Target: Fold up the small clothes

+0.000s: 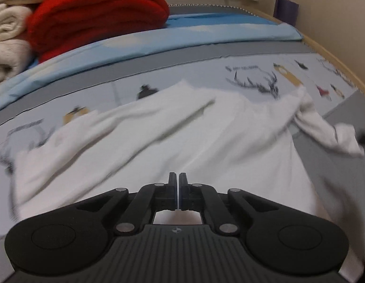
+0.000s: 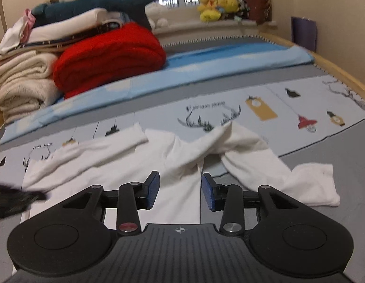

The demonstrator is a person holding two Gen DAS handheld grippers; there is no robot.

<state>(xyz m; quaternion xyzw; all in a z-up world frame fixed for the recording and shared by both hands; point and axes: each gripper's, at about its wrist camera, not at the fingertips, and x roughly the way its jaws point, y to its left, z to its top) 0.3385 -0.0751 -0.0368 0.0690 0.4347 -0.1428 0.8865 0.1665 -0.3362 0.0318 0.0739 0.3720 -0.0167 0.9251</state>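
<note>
1. The left gripper (image 1: 177, 184) has its 2 jaws pressed together with only a thin pale sliver between them; it sits right at the near hem of the white long-sleeved cotton top (image 1: 182, 136), and whether cloth is pinched there I cannot tell.
2. The right gripper (image 2: 180, 189) stands wide open with nothing between its blue pads (image 2: 152, 188), hovering over the right side edge of the white long-sleeved cotton top (image 2: 177, 165).
3. The top lies spread on the grey bedsheet with printed antlers and lanterns (image 2: 300, 108), 1 sleeve folded across the chest and the other sleeve (image 2: 310, 184) trailing off to the right.
4. It looks light, soft and limp: it should sag and wrinkle when lifted, so pinching a hem, shoulder or cuff seems best.
5. Beyond sit a folded red fleece blanket (image 2: 109, 56) and cream blankets (image 2: 22, 85).
</note>
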